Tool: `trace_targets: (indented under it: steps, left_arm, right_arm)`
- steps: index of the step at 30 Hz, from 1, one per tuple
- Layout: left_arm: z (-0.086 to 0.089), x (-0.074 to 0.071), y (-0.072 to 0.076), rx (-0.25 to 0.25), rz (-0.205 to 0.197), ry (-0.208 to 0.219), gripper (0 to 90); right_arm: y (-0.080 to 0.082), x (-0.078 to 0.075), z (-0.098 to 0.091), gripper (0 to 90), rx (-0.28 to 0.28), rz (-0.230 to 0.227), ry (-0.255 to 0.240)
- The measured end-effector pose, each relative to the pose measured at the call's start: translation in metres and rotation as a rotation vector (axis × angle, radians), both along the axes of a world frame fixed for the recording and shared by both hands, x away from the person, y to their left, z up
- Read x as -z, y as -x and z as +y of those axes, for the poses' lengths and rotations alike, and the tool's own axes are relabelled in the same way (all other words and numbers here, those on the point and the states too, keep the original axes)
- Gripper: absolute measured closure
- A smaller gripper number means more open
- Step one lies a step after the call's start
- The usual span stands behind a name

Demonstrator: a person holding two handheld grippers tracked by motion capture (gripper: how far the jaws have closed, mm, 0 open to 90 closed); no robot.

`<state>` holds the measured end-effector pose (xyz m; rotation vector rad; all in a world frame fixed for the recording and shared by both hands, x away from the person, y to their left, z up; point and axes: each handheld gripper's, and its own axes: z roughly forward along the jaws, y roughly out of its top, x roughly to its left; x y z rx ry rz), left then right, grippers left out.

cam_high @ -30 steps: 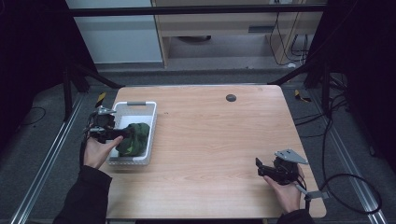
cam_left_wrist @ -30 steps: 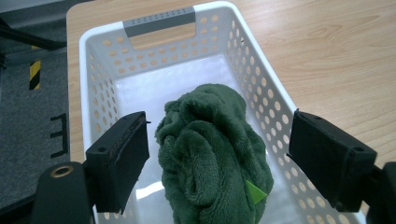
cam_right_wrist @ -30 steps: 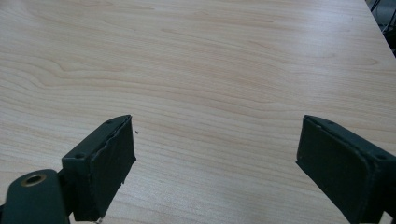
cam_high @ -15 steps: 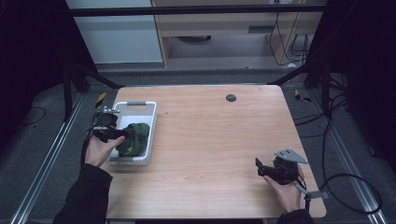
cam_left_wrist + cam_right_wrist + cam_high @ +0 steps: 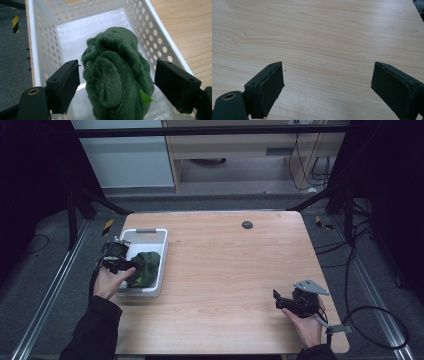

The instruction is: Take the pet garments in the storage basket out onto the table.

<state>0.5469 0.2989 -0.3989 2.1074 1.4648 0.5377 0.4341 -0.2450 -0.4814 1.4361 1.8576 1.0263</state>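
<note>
Left hand-held gripper sat released, jaws spread wide on either side of green fleece cloth, not pinching it; gaps showed on both sides, narrower on the near-left jaw. Cloth was bunched upright in a lump inside white perforated basket, small bright green tag poking out low on its side. Jaws straddling the lump suggested either a lineup for a grab or a fresh release; can't tell which. In the high view the left hand-held gripper hovered over the basket at about 9 o'clock on the surface, cloth in the basket's near half. Walls kept the cloth corralled, so approach had to come from above. Right hand-held gripper was also released, jaws wide over bare wood, nothing between them. High view put the right hand-held gripper at about 4 o'clock, well apart from the basket, apparently parked out of the way. Dark round spot sat near 12 o'clock.
</note>
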Motion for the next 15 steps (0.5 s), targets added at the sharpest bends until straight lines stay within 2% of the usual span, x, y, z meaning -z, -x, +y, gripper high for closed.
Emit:
trace_targets:
  steps: [15]
  left_arm:
    - [-0.005, 0.013, -0.005, -0.008, 0.043, -0.009, 18.8]
  right_arm:
    - [0.000, 0.000, 0.000, 10.6, -0.001, 0.002, -0.002]
